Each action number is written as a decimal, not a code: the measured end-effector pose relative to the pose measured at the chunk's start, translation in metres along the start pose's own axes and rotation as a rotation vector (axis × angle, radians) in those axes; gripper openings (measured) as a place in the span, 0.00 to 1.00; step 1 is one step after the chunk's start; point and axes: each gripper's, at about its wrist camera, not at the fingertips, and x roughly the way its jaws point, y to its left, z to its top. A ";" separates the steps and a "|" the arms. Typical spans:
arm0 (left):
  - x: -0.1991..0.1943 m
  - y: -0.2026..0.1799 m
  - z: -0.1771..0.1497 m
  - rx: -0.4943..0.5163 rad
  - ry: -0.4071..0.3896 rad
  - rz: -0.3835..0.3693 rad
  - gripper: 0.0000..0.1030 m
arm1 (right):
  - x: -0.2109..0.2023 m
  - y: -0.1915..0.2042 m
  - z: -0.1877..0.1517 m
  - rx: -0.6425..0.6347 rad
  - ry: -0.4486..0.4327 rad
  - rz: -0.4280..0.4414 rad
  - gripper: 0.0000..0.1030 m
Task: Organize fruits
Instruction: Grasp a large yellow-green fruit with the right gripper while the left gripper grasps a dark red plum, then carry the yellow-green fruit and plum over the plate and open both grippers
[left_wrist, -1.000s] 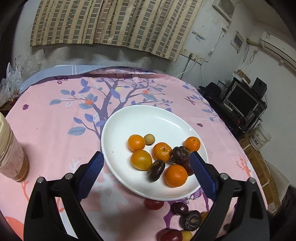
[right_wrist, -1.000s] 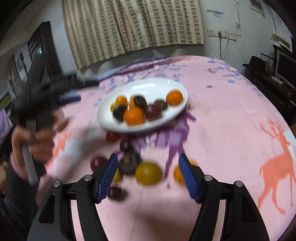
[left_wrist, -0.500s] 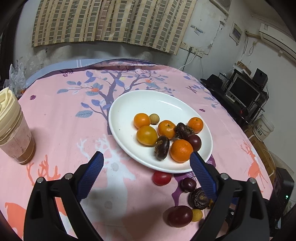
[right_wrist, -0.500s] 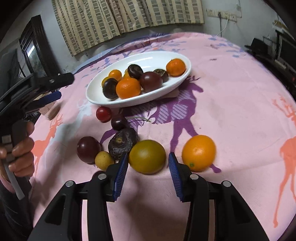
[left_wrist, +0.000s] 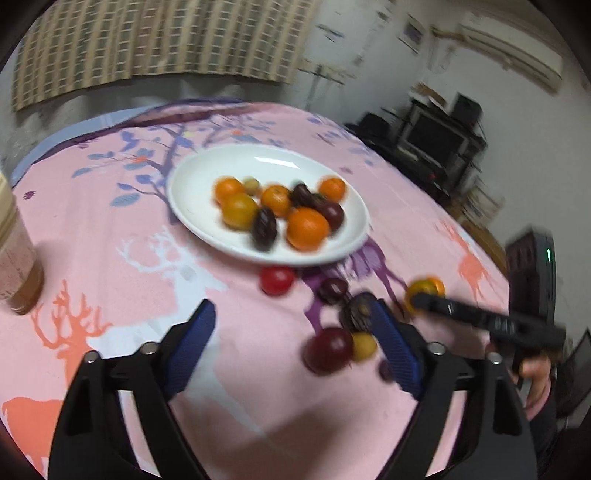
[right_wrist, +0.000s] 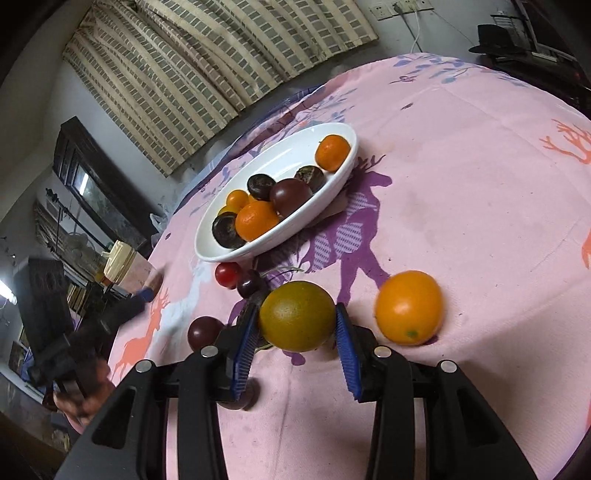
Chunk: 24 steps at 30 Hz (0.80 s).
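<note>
Two hand-held grippers work over a round desk (right_wrist: 461, 184) covered in a pink cloth printed with deer and a tree.

In the right wrist view, the right hand-held gripper (right_wrist: 297, 328) fills the bottom of the frame. Its blue pads have just been closing and now sit against both sides of a greenish-yellow fruit (right_wrist: 297, 315), grasping it at lower centre. Just right of it, an orange (right_wrist: 409, 307) lies on the cloth, apart from the pads. Left of the gripper sits a dark red fruit (right_wrist: 204, 331). Farther up, a red cherry tomato (right_wrist: 227, 274) and a small dark fruit (right_wrist: 249, 284) touch each other near the rim of a white oval plate (right_wrist: 328, 184). The plate, at upper centre, holds several oranges and dark fruits.

In the blurred left wrist view, the left hand-held gripper (left_wrist: 295, 343) is at the bottom. Its jaws have just been narrowing but stand released, gripping nothing. A dark red fruit (left_wrist: 328, 349) and a small yellow fruit (left_wrist: 364, 345) lie between the pads, near the right one. A person's hand (left_wrist: 535, 373) at right holds the other gripper. At the far left edge stands a cup (left_wrist: 16, 258) with a pale lid.
</note>
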 end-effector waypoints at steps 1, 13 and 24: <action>0.004 -0.006 -0.006 0.023 0.022 -0.002 0.68 | 0.001 0.001 0.000 0.000 0.002 0.002 0.40; 0.038 -0.021 -0.019 0.076 0.121 0.017 0.55 | -0.001 0.000 0.000 -0.009 -0.002 0.028 0.40; 0.046 -0.024 -0.021 0.062 0.152 -0.032 0.37 | -0.001 0.001 0.000 -0.010 -0.003 0.029 0.40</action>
